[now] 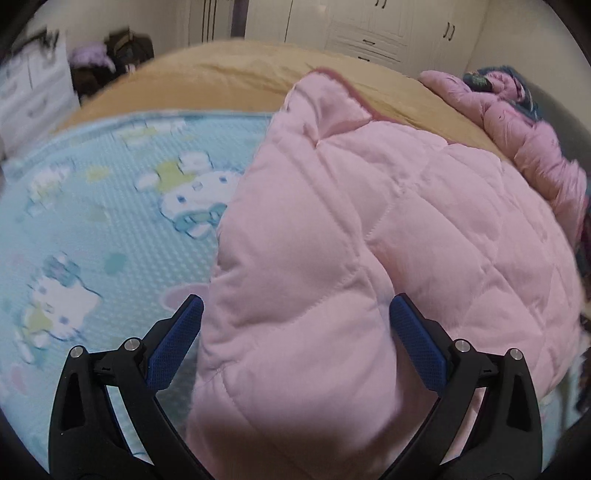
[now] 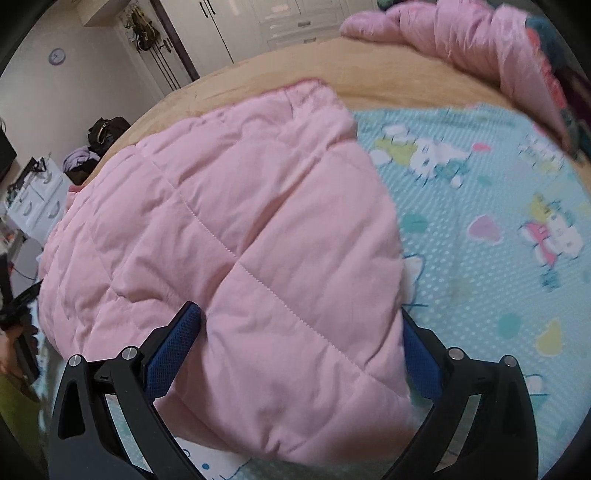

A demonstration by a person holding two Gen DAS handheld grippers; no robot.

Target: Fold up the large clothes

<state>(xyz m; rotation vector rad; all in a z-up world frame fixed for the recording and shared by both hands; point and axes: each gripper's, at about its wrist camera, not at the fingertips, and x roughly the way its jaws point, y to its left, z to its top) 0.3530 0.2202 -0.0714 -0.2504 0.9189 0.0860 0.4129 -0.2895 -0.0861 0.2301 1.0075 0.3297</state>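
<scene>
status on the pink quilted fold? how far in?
Done: the pink quilted piece already lies as a doubled, thick slab on the blue cartoon mat. In hand: the left hand-held gripper and right hand-held gripper each straddle a near corner, jaws wide; a firm grip isn't evident. Left: at least another fold looks likely, and a second pink puffy garment sits unfolded at the far side.

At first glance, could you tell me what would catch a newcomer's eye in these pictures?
The puffy pink quilted garment fills the middle of both views, bulging between the wide-spread fingers of the left tool and right tool. Beneath it lies a light blue cartoon-print sheet, and a second pink padded garment sits bunched at the bed's far edge.
</scene>
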